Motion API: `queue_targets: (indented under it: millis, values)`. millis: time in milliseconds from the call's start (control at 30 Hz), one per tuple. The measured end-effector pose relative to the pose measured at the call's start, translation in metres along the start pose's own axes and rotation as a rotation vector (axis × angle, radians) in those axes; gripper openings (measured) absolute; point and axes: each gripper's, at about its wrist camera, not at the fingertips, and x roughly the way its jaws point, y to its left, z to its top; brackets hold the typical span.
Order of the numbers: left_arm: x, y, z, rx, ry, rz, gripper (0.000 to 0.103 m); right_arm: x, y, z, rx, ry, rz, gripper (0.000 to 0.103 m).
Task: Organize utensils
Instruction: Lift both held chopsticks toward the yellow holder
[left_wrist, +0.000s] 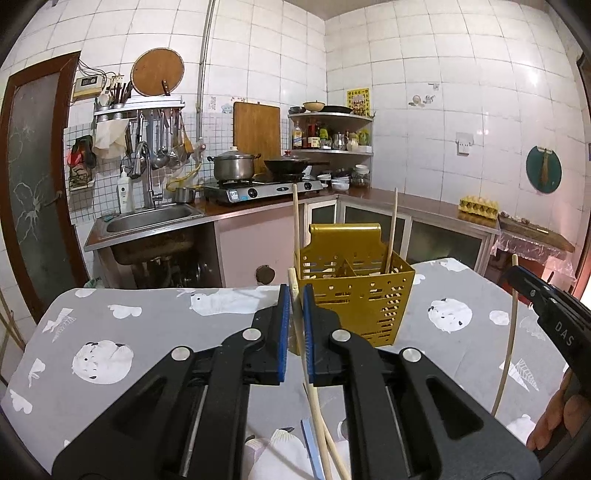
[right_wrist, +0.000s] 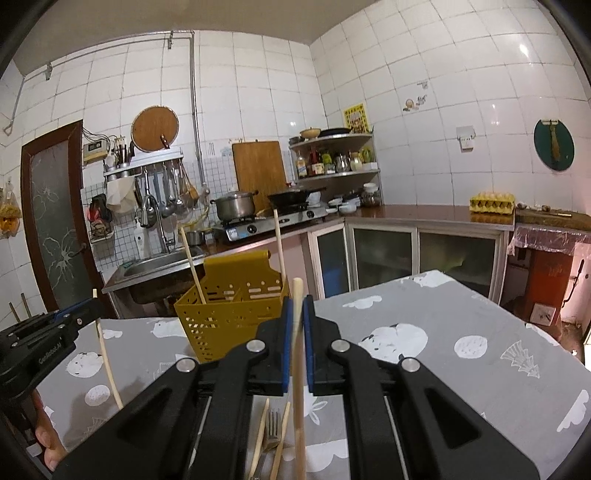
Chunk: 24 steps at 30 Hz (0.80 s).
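Each gripper, left (left_wrist: 294, 295) and right (right_wrist: 297, 306), was clamped on one chopstick (left_wrist: 303, 343) (right_wrist: 297, 354) just in front of the yellow caddy (left_wrist: 354, 291), which already held two; judged best: lift tips clear of the rim, lower vertically into a compartment.

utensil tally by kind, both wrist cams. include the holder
chopsticks: 6. 2 in the holder, 1 in left gripper, 1 in right gripper, 2 on the table
fork: 1
gold holder: 1
Total: 8
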Motion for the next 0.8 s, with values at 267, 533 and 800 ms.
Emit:
queue_targets:
  millis: [267, 533, 800]
  values:
    - [-0.008, 0.000, 0.002, 0.006, -0.033, 0.010, 0.006, -0.009, 0.000, 0.003, -0.002, -0.045, -0.006, 0.006]
    - [-0.014, 0.000, 0.005, 0.015, -0.055, 0.014, 0.006, -0.013, -0.001, 0.004, -0.006, -0.056, 0.004, 0.006]
    - [-0.017, 0.002, 0.011, 0.006, -0.064, 0.015, 0.004, -0.010, 0.001, 0.014, -0.005, -0.066, -0.005, 0.006]
